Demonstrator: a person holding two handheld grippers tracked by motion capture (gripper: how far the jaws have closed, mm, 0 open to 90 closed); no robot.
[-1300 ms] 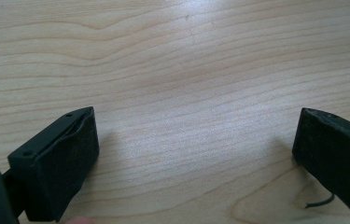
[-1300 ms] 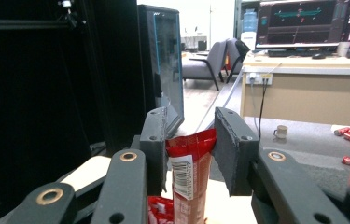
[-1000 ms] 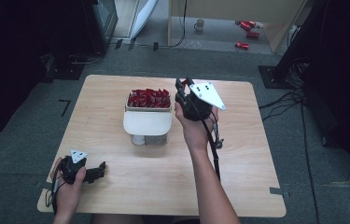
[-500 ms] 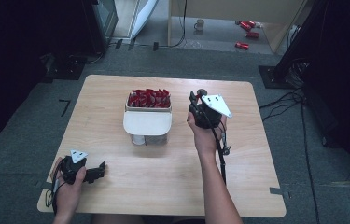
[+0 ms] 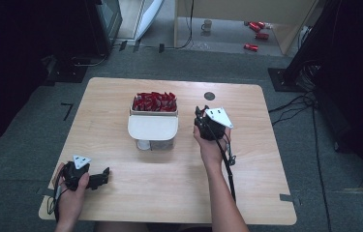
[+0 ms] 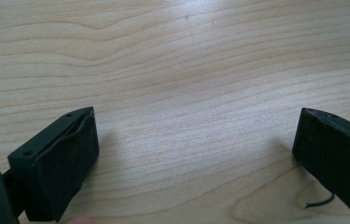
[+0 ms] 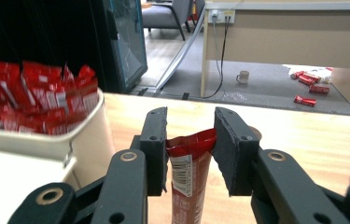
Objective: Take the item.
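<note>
1. Right claw (image 7: 190, 149) is seen clamped on a red sachet (image 7: 186, 179), whose crimped top edge is pinched between the two black jaws while its body, printed with a barcode, hangs down between the claw's arms.
2. From the high view, the right claw (image 5: 199, 116) is held by the right hand (image 5: 209, 145) just to the right of the white container (image 5: 153, 128), near the middle of the bench (image 5: 256, 183); its grey three-cornered plate (image 5: 219, 117) is turned upward.
3. Red sachets (image 5: 154, 102) are heaped in the far compartment of the container; the near part is covered by a white lid (image 5: 153, 126). In the right claw's view, the heap (image 7: 32, 105) is seen at the left above the container's pale wall (image 7: 86, 135).
4. Left claw (image 6: 193, 154) is shown with its jaws spread wide apart, with bare wood grain between them and nothing gripped.
5. In the high view, the left claw (image 5: 102, 176) is held low by the left hand (image 5: 70, 191) at the near left corner of the bench, well apart from the container.
6. A dark round mark (image 5: 209, 95) is seen on the bench beyond the right claw.
7. On the floor beyond the bench, a mug (image 5: 207, 25) and several red packets (image 5: 256, 35) are lying.
</note>
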